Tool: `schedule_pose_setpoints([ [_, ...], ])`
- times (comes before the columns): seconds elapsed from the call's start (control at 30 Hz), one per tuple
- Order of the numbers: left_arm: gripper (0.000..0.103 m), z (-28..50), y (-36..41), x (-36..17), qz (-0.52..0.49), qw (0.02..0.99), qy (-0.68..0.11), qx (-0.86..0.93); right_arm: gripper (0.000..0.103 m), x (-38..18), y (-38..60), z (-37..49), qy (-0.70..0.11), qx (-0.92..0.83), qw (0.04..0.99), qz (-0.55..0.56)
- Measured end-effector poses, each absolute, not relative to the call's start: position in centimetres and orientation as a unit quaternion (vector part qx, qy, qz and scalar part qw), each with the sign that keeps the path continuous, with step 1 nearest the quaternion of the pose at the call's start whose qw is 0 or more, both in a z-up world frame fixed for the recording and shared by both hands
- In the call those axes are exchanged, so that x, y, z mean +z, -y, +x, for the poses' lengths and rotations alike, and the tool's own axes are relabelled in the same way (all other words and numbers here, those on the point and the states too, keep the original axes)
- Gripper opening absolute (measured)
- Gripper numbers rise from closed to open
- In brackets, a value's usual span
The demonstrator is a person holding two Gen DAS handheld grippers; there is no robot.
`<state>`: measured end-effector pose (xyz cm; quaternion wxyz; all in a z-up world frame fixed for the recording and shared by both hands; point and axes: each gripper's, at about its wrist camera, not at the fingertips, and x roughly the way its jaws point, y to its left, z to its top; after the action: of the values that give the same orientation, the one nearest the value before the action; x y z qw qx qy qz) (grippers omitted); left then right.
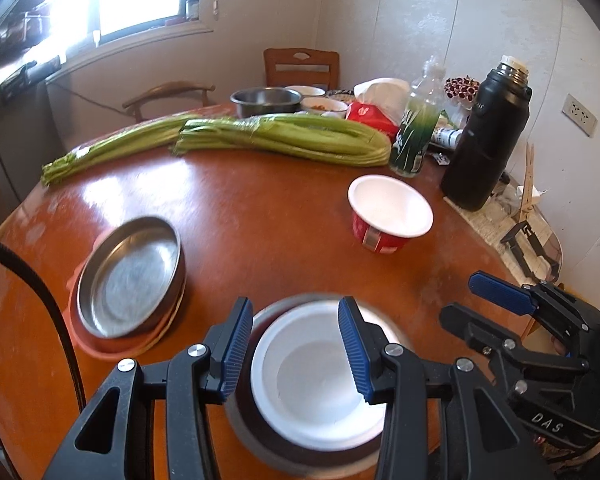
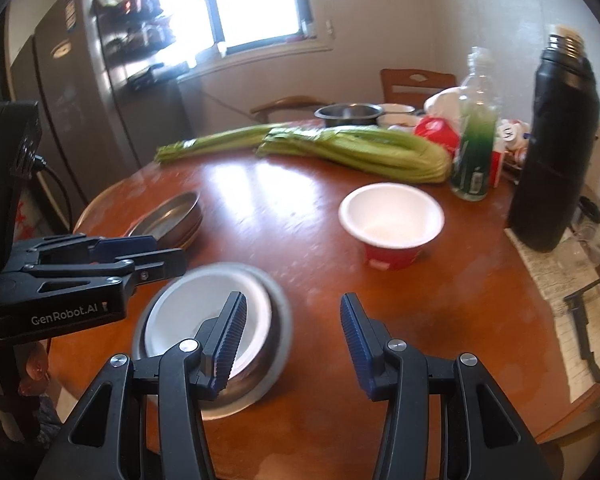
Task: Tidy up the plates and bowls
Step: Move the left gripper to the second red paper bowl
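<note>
A white bowl (image 1: 312,392) (image 2: 188,312) sits nested in a steel bowl (image 1: 240,432) (image 2: 278,320) at the near edge of the round wooden table (image 1: 260,220). My left gripper (image 1: 296,348) (image 2: 140,254) hovers over this stack, pads apart, gripping nothing. To its right, my right gripper (image 2: 294,344) (image 1: 488,312) is open and empty above bare tabletop. A shallow steel plate (image 1: 132,276) (image 2: 172,216) rests on an orange plate (image 1: 112,350) at the left. A red bowl with a white inside (image 1: 388,208) (image 2: 392,216) stands alone toward the right.
Celery bunches (image 1: 284,136) lie across the far half of the table. A green bottle (image 1: 414,136), a black thermos (image 1: 484,136), a red tissue pack (image 1: 370,116) and another steel bowl (image 1: 266,100) crowd the back right. A fridge (image 2: 72,100) stands at the left.
</note>
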<state>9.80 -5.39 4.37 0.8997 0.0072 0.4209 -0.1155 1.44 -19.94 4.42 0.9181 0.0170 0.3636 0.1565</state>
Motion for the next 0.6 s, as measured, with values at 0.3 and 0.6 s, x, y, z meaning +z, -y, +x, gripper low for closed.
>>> schedule_pose_setpoints([
  [0.3,0.045,14.3,8.2,5.3,0.028,0.898,-0.418,-0.138,0.051,5.6,23.0,4.4,-0.352,0.120,0.928,0.039],
  [0.6,0.045,19.5,11.3,3.9,0.041,0.882,-0.442,-0.156,0.051,3.1,25.9,9.9,-0.385,0.076,0.918,0.062],
])
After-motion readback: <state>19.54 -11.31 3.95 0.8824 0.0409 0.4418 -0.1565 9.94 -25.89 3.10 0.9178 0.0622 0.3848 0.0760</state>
